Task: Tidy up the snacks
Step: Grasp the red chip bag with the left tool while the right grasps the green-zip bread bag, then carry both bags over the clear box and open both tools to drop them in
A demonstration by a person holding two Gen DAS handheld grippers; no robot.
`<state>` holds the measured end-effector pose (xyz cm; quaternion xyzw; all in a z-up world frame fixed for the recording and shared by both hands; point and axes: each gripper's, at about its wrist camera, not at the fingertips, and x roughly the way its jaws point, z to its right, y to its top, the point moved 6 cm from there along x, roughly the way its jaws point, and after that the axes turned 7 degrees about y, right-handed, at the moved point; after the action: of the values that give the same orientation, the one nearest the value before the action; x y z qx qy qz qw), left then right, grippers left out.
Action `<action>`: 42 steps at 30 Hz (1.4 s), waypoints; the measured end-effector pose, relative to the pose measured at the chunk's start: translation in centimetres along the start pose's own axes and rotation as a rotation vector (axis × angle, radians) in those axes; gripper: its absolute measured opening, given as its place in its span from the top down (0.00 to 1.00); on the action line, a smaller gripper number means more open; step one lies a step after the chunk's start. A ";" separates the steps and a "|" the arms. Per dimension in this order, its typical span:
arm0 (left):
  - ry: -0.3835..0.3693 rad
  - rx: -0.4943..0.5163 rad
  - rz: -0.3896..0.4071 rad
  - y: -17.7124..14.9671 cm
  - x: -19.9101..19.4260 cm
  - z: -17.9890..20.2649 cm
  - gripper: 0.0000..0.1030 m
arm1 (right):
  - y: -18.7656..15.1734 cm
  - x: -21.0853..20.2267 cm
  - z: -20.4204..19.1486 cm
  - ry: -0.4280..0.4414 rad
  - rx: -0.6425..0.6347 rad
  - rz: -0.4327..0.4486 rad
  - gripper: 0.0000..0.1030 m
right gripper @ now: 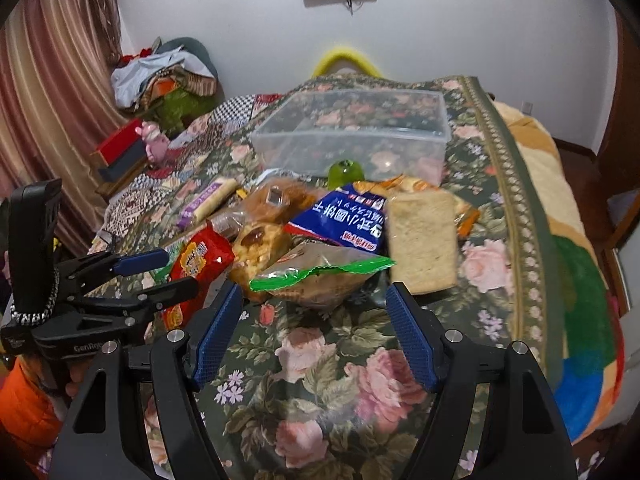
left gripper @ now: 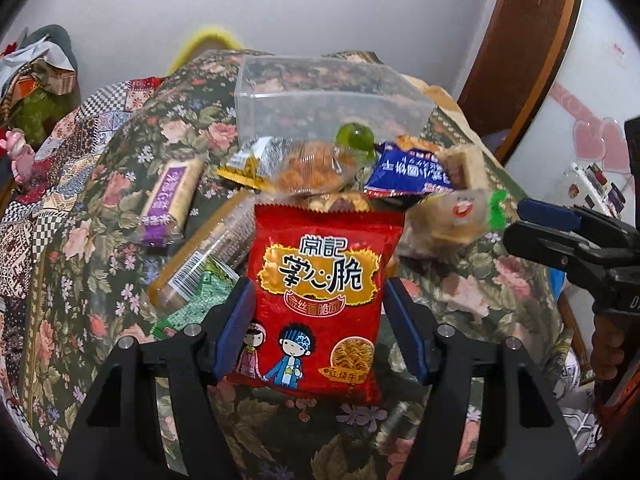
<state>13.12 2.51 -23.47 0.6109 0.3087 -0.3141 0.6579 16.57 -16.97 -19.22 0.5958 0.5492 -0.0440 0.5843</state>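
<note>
A heap of snack packets lies on a floral bedspread (right gripper: 320,368), in front of a clear plastic box (right gripper: 348,136) (left gripper: 332,94) that looks empty. My left gripper (left gripper: 318,284) (right gripper: 180,270) straddles a red noodle-snack packet (left gripper: 320,280) (right gripper: 200,260). Its blue pads stand beside the packet's edges, and I see no squeeze on it. My right gripper (right gripper: 315,288) (left gripper: 516,222) is open just short of a clear bag with a green torn edge (right gripper: 320,276) (left gripper: 464,216), with bare bedspread between its fingers. A blue packet (right gripper: 344,220), a tan cake slab (right gripper: 424,240) and a green jelly cup (right gripper: 344,172) lie behind.
A purple wafer bar (left gripper: 172,196) and a roll of biscuits (left gripper: 200,256) lie left of the heap. Clothes are piled at the back left (right gripper: 160,80). The bed's edge drops off at the right (right gripper: 560,240). A person's orange sleeve (right gripper: 24,400) is at the lower left.
</note>
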 end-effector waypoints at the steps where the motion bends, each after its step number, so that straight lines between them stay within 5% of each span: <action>1: -0.002 0.002 -0.007 -0.1 0.4 0.1 0.36 | 0.0 0.4 0.2 0.003 0.006 -0.007 0.31; 16: -0.057 -0.018 -0.034 0.6 4.2 -0.5 0.37 | 0.2 5.0 0.8 0.014 0.043 -0.090 0.31; 27: -0.023 0.024 0.031 1.3 2.0 0.2 0.76 | 0.5 4.5 0.7 -0.009 0.026 -0.067 0.49; 42: -0.019 -0.010 0.168 5.3 -3.9 -0.1 0.80 | 3.0 -0.7 -0.6 0.005 -0.006 0.068 0.54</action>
<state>14.92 3.10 -17.11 0.6282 0.2517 -0.2620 0.6880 18.07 -16.12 -16.61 0.6124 0.5301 -0.0209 0.5861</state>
